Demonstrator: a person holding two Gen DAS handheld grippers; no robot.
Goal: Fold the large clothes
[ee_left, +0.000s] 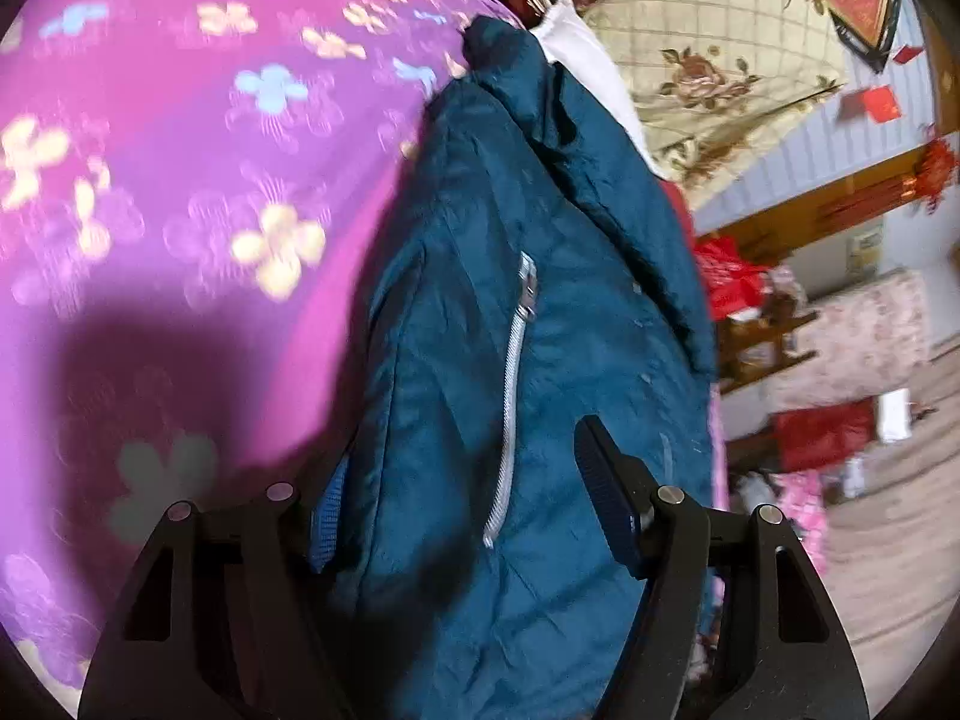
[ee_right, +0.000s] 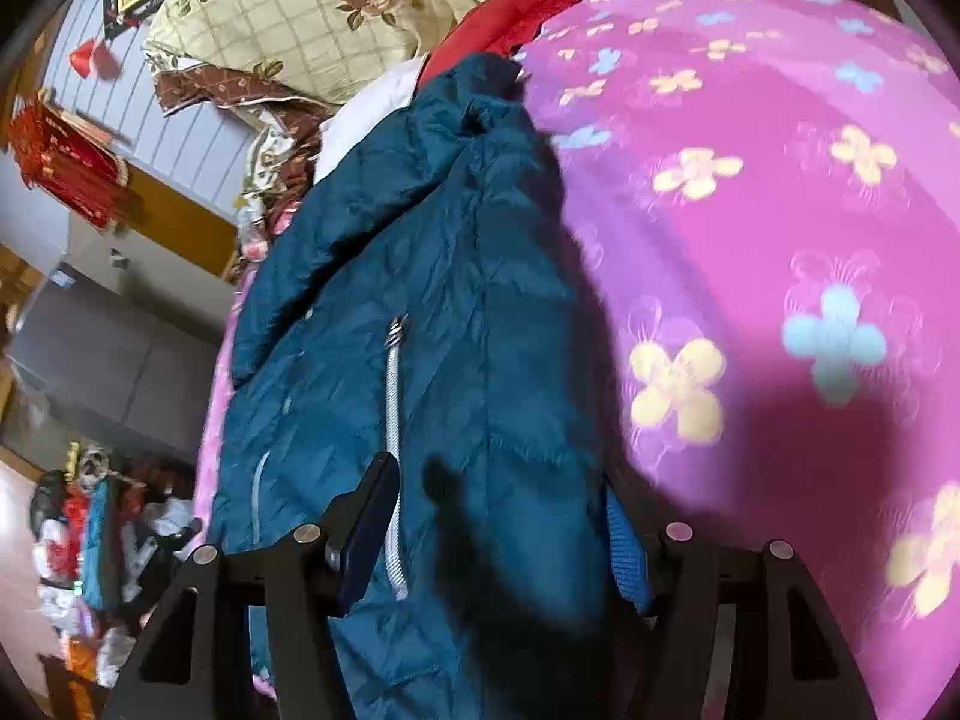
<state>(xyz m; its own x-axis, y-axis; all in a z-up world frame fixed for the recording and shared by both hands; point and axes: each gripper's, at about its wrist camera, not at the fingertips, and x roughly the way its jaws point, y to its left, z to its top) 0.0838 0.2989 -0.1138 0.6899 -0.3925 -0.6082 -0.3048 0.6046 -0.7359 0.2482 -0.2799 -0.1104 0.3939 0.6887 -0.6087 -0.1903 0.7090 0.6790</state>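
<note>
Two views: each wrist camera looks down along its own gripper at one garment on a bed.
Jacket: a dark teal quilted jacket lies folded lengthwise on a pink bedspread printed with pale yellow and blue flowers, running from six o'clock up toward twelve in both views.
Zip: a silver zipper runs down the middle of the jacket's upper face.
Left gripper: its jaws stand spread, with the jacket's bulk filling the gap between them. The finger at four o'clock lies over the fabric. Whether the pads press on the cloth cannot be told.
Right gripper: its jaws are likewise spread around the jacket. The finger at seven o'clock rests beside the zipper; a grip cannot be told.
Bedding: a cream quilt with brown roses is heaped at twelve o'clock, beyond the jacket's far end.
Shadow: dark gripper shadows fall across jacket and bedspread.
</note>
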